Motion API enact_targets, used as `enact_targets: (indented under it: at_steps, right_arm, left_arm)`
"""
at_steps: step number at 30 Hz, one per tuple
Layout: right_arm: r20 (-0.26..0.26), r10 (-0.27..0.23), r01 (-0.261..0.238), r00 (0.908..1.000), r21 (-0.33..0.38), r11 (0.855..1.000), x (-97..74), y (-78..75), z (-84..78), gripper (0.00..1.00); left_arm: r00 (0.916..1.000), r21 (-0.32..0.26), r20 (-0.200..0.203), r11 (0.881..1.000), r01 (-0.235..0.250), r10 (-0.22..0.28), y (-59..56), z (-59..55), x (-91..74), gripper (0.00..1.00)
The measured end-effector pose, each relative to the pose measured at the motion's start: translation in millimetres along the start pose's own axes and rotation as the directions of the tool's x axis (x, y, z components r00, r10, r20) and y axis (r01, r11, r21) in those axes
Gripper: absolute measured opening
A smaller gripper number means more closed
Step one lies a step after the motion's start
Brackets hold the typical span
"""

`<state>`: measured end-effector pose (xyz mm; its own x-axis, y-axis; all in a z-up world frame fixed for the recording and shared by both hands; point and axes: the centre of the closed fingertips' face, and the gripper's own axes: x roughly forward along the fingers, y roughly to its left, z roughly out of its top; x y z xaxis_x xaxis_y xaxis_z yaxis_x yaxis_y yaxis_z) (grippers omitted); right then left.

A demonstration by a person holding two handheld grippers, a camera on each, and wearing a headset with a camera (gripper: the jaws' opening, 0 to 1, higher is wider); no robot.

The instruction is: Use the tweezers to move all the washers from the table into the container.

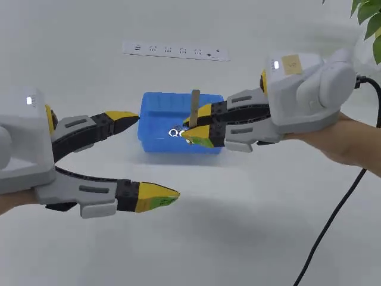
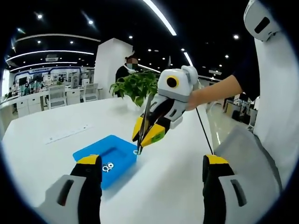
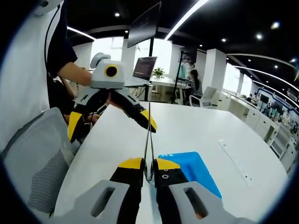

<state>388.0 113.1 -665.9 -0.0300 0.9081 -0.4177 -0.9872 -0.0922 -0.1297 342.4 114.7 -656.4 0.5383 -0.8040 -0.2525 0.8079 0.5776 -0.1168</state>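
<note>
A blue container (image 1: 178,104) sits mid-table with two or three small washers (image 1: 177,133) lying in it. My right gripper (image 1: 189,130) is shut on the tweezers (image 1: 195,106), which stand upright over the container's front part. In the left gripper view the tweezers (image 2: 145,119) point down at the container's (image 2: 105,151) near corner, beside the washers (image 2: 108,166). My left gripper (image 1: 156,156) hangs wide open to the left of the container, holding nothing. In the right gripper view the tweezers (image 3: 149,140) rise from between my shut jaws, with the container (image 3: 194,170) to their right.
A white power strip (image 1: 175,51) lies at the back of the white table. A black cable (image 1: 333,220) trails from my right gripper across the table's right side. A plant (image 1: 369,24) stands at the far right corner. A grey chair (image 3: 32,158) is beside the table.
</note>
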Motion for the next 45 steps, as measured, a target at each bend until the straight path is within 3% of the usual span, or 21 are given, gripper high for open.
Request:
enact_targets:
  at_steps: [5, 9, 15, 19, 25, 27, 29, 32, 36, 45]
  right_arm:
    - [0.006, -0.027, 0.027, 0.9996, -0.003, 1.0, 1.6, -18.1, 1.1, 0.09]
    - [0.006, -0.056, 0.056, 0.9984, -0.013, 0.998, 4.6, -31.8, -1.9, 0.09]
    - [-0.026, -0.091, 0.091, 0.9955, -0.02, 0.996, 16.0, -54.5, -21.8, 0.1]
    - [-0.047, -0.101, 0.1, 0.9938, -0.016, 0.995, 23.9, -63.9, -36.8, 0.1]
    - [-0.076, -0.094, 0.093, 0.9927, -0.014, 0.996, 32.8, -68.2, -55.4, 0.1]
    - [-0.072, -0.092, 0.092, 0.9932, -0.005, 0.996, 33.9, -69.0, -58.9, 0.1]
    - [-0.033, -0.083, 0.084, 0.996, 0.03, 0.996, 35.5, -68.2, -57.0, 0.1]
    - [-0.04, -0.09, 0.091, 0.9951, 0.035, 0.995, 37.3, -69.9, -63.9, 0.1]
    - [-0.056, -0.085, 0.087, 0.9948, 0.043, 0.995, 40.0, -67.7, -74.7, 0.1]
    - [-0.059, -0.074, 0.077, 0.9955, 0.052, 0.996, 41.9, -65.4, -79.1, 0.1]
  left_arm:
    - [0.9994, 0.01, -0.02, 1.0, -0.026, 0.027, 9.1, -4.1, 1.9, 0.99]
    - [0.9996, 0.006, -0.02, 1.0, -0.021, 0.022, 9.1, -4.5, 2.6, 0.99]
    - [0.9979, 0.028, -0.062, 0.999, -0.016, 0.018, 10.3, -10.2, 1.8, 0.99]
    - [0.9963, 0.022, -0.077, 0.999, -0.038, 0.04, 15.4, -13.5, -0.1, 0.99]
    - [0.9951, 0.014, -0.083, 0.999, -0.052, 0.053, 17.6, -16.5, -1.1, 0.99]
    - [0.9946, 0.013, -0.087, 0.998, -0.056, 0.057, 19.2, -17.7, -0.6, 0.99]
    - [0.9937, 0.01, -0.092, 0.998, -0.063, 0.064, 20.9, -18.6, -0.6, 0.99]
    - [0.9918, 0.029, -0.09, 0.996, -0.089, 0.091, 25.2, -17.0, -1.5, 0.99]
    - [0.9904, 0.01, -0.095, 0.995, -0.1, 0.1, 28.4, -18.0, -3.3, 0.99]
    - [0.9868, 0.03, -0.095, 0.991, -0.129, 0.131, 33.0, -16.5, -5.3, 0.99]
